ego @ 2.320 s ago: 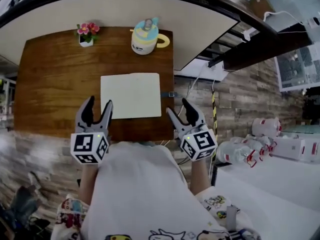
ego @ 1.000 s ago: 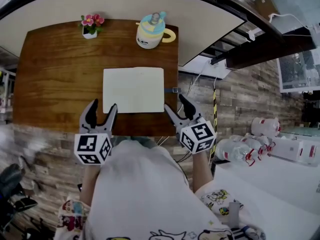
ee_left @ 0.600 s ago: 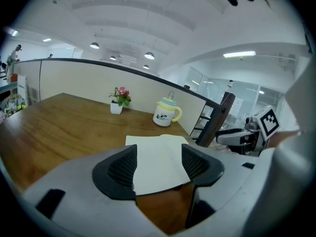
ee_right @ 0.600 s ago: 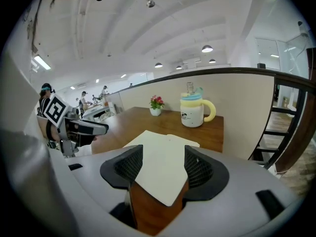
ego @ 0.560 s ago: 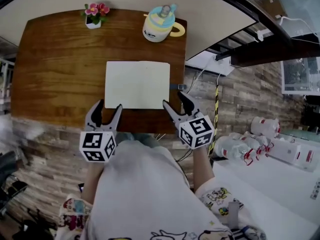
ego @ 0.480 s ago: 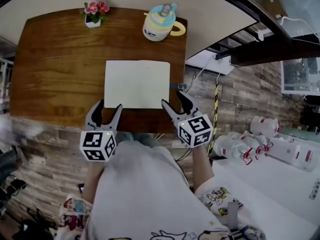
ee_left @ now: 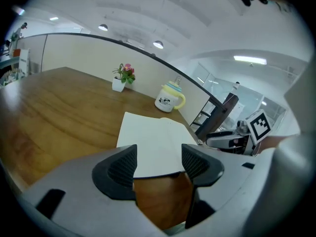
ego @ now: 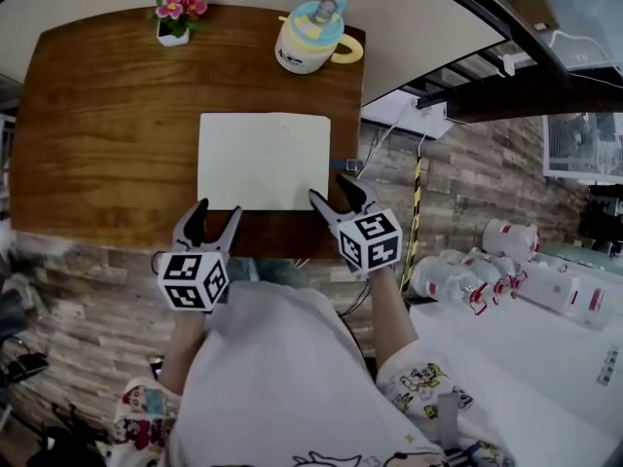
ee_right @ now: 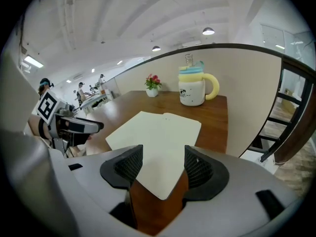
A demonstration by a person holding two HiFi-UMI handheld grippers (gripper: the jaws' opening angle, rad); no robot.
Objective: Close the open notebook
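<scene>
Head view shows the open notebook (ego: 264,161) lying flat on the wooden table (ego: 107,134), with the lidded mug (ego: 307,39) at its 1 o'clock and the small flower pot (ego: 175,17) at its 11 o'clock. My left gripper (ego: 217,212) hovers at 7 o'clock of the notebook, and my right gripper (ego: 331,189) at 5 o'clock, close to its near corner. Both have their jaws wide apart and hold nothing.

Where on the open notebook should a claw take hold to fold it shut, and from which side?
Probably the near right corner of the notebook, approached low from the near side by the right claw. It lies flat, spine running front to back, so only thin page edges offer purchase.
</scene>
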